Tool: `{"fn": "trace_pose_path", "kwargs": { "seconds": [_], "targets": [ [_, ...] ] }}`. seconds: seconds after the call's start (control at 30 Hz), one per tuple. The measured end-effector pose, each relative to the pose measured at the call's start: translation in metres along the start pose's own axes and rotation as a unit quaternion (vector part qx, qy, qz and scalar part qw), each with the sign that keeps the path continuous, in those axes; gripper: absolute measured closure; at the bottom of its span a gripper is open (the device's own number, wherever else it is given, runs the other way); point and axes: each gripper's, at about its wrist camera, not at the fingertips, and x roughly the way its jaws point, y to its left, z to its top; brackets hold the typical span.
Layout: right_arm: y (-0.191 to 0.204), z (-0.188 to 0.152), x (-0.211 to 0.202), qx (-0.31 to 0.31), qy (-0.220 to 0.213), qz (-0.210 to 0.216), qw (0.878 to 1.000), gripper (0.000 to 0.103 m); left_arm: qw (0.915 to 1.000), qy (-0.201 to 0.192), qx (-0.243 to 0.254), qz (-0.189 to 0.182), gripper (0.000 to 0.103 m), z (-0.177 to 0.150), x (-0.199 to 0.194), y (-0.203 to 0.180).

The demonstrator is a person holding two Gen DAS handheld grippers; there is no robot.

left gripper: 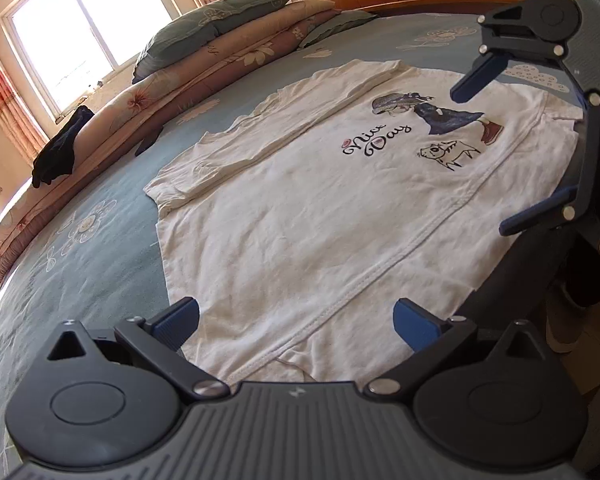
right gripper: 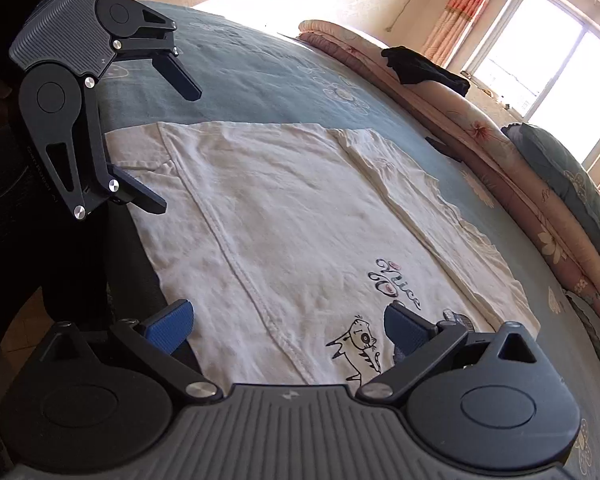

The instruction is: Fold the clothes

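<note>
White printed T-shirt [left gripper: 300,216] lay flat on the bed [left gripper: 100,216], both side panels folded in. My left gripper [left gripper: 296,322] and right gripper [right gripper: 288,322] hovered wide, empty. Next, likely: grasp near edge, fold across.

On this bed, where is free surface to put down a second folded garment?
Bare blue floral bedsheet lies between the white printed T-shirt and the rolled pink quilt. More sheet lies beyond the shirt's hem. Crowded: the near edge, where both open grippers hover.

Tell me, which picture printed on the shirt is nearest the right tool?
The little cat drawing: it lies between the right tool's open blue pads. The girl and the "Nice Day" lettering sit farther up the shirt.
</note>
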Motion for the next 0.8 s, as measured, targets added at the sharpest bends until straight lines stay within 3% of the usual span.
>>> {"fn": "trace_pose_path", "kwargs": {
  "seconds": [0.1,0.17,0.53,0.8],
  "targets": [
    [0.015,-0.003,0.008,-0.04,0.021,0.008,0.999,0.0,0.9999,-0.003,0.006,-0.016,0.0,0.001,-0.004,-0.005],
    [0.023,-0.007,0.012,-0.062,0.031,-0.009,0.998,0.0,0.9997,-0.006,0.013,-0.02,0.0,0.003,-0.005,-0.01],
    [0.023,-0.012,0.003,-0.068,0.033,-0.043,0.996,0.0,0.9967,-0.019,0.037,-0.07,0.001,0.015,0.004,-0.041],
    [0.014,-0.01,0.004,-0.065,0.033,-0.058,0.996,0.0,0.9953,-0.011,0.049,-0.082,0.001,0.018,0.014,-0.053]
  ]
}}
